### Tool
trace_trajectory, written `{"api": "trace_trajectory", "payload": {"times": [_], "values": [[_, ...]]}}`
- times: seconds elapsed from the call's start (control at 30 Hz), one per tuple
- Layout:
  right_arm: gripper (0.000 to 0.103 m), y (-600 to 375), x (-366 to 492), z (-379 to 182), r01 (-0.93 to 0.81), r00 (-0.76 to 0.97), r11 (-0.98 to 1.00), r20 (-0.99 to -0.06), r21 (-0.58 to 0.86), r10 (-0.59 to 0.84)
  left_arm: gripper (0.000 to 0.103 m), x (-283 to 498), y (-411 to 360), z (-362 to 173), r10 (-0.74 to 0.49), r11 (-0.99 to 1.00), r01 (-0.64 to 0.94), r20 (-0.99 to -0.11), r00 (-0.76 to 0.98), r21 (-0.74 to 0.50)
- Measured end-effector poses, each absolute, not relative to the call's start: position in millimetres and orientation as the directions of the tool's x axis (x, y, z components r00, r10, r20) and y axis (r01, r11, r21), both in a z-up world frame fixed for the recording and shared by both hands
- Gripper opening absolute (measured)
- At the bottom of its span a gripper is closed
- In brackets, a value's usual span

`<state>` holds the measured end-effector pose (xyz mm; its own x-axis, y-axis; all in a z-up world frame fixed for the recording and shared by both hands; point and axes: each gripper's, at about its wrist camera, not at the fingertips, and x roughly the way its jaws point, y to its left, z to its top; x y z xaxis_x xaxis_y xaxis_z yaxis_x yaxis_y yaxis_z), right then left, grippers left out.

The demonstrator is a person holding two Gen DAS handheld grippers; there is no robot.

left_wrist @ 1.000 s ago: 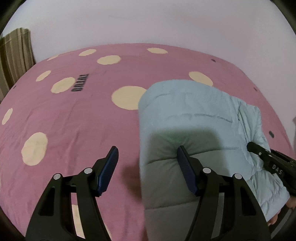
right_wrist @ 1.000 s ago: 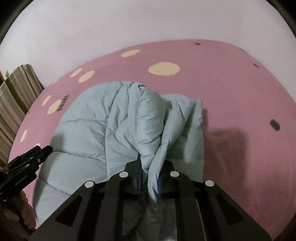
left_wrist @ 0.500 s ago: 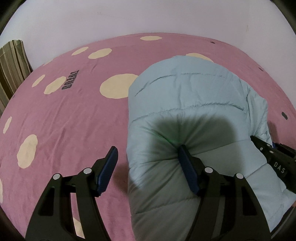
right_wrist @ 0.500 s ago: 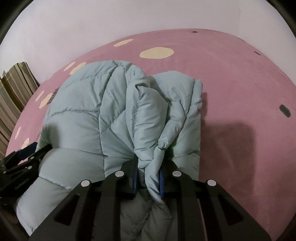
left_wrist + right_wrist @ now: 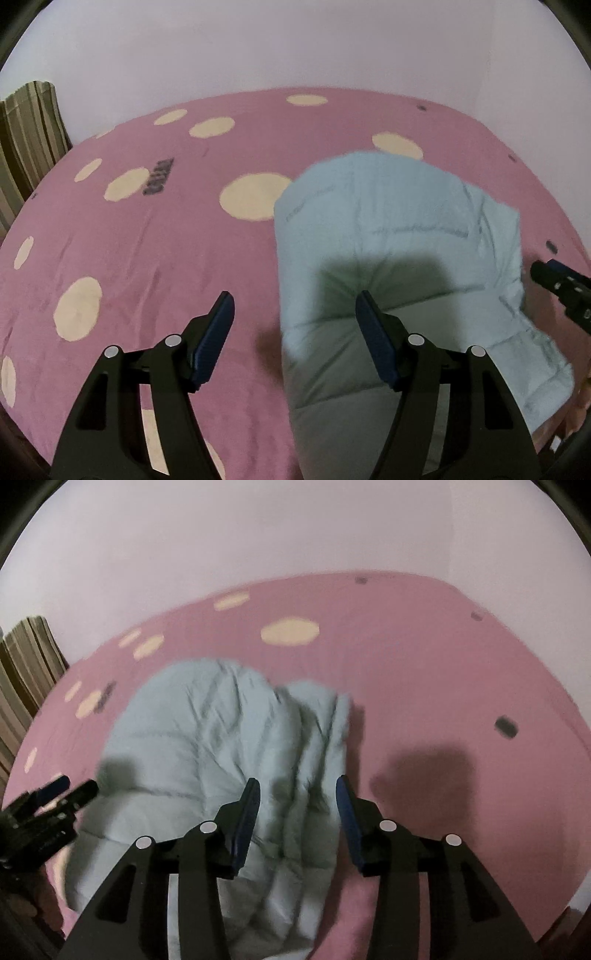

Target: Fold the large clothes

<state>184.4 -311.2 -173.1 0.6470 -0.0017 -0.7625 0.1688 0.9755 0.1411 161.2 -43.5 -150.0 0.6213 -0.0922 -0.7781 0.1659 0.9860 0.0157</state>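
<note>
The jacket point(image 5: 207, 746) lies bunched on the bed point(image 5: 424, 657). The left gripper point(image 5: 293, 332) is held released; the right gripper point(image 5: 297, 812) is opening, clear of it. Left unpressed, the puffy fold may be sprung open.

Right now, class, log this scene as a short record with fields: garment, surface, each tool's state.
garment: pale blue quilted puffer jacket, folded over, lying on the bed
surface: pink bedspread with cream dots
left tool: open, right finger over the jacket's edge, gripping nothing
right tool: jaws opening, jacket fabric between them, not pinched
background: striped curtain, pale wall
</note>
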Motion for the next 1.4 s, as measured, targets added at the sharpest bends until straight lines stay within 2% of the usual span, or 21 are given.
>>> {"api": "trace_trajectory", "payload": {"times": [0.1,0.23,0.53,0.6,0.93,1.4], "values": [[0.043,-296.1,190.0,-153.8,0.130,0.682,0.979,-0.731,0.154,0.024,0.068,166.4,-47.0,-137.7,-0.104,0.986,0.167,-0.766,0.634,0.004],[0.043,-276.1,211.2,-154.2,0.102,0.676,0.978,-0.734,0.184,0.068,0.068,177.6,-57.3,-136.1,-0.102,0.987,0.162,-0.775,0.623,0.000],[0.043,-278.2,240.8,-206.1,0.183,0.611,0.982,-0.788,0.042,-0.080,0.069,196.7,-81.2,-169.6,-0.076,0.984,0.177,-0.814,0.576,0.034],[0.043,-282.8,241.2,-216.6,0.190,0.603,0.981,-0.793,0.037,-0.087,0.073,198.7,-83.1,-175.9,-0.070,0.984,0.176,-0.816,0.574,0.039],[0.043,-287.0,246.6,-251.0,0.199,0.609,0.979,-0.788,0.034,-0.096,0.075,202.9,-88.6,-200.0,-0.051,0.986,0.157,-0.800,0.598,0.055],[0.043,-285.5,249.0,-255.3,0.200,0.609,0.980,-0.786,0.023,-0.106,0.077,211.2,-83.6,-215.0,-0.094,0.987,0.160,-0.793,0.601,0.005]]}}
